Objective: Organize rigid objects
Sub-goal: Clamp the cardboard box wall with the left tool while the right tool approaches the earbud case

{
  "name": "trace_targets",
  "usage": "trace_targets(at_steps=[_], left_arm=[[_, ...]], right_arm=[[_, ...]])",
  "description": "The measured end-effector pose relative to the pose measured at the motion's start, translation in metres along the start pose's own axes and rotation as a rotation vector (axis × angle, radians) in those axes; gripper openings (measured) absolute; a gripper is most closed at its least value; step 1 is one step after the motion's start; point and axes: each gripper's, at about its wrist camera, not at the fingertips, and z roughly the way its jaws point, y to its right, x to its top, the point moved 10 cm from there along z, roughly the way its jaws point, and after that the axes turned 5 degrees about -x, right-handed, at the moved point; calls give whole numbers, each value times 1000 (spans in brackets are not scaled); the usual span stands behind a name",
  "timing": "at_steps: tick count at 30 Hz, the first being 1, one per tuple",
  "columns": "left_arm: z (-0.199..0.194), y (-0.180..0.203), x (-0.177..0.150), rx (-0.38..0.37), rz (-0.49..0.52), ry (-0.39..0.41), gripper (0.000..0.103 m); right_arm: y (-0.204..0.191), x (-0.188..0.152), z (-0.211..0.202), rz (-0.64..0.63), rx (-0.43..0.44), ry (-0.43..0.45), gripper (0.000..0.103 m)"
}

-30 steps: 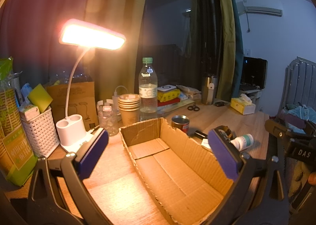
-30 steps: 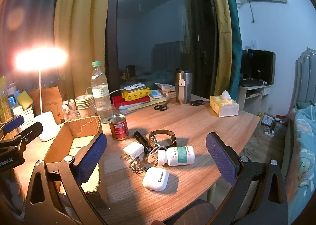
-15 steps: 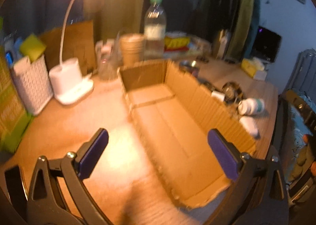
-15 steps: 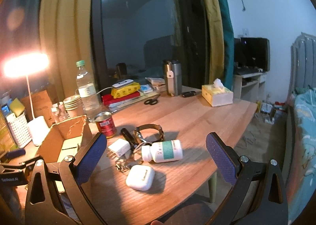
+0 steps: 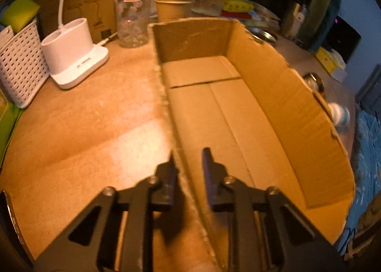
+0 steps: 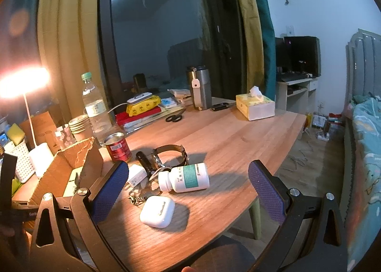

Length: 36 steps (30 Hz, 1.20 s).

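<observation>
My left hand-held gripper pinches the box wall. My right hand-held gripper is spread above the bottle beside the box.

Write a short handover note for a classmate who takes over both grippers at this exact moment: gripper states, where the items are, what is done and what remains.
Left gripper: fingers nearly closed astride the near left wall of the cardboard box; whether it actually pinches the wall is unclear.
Right gripper: wide open, empty, above the item cluster.
Items, all on the table right of the box: red can, watch, white charger, pill bottle, keys, earbud case.
Done: nothing packed; the box floor is bare.
Left: move each item into the box, probably nearest first.
</observation>
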Motion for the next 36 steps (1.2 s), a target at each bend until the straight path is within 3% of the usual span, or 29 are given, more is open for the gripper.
trace_targets(at_steps=[11,19,29,36], left_arm=[[24,-9,42,15,32,-10,11],[25,-12,43,-8,28,4,11],[27,-8,44,-7,73,4,11],[26,-9,43,-20,70,-7,11]], right_arm=[[2,-9,29,-36,-10,-53,102],[-4,-14,71,-77,7,-123,102],[-5,-15,89,-103,49,-154,102],[13,-23,95,-29,25,-228,102]])
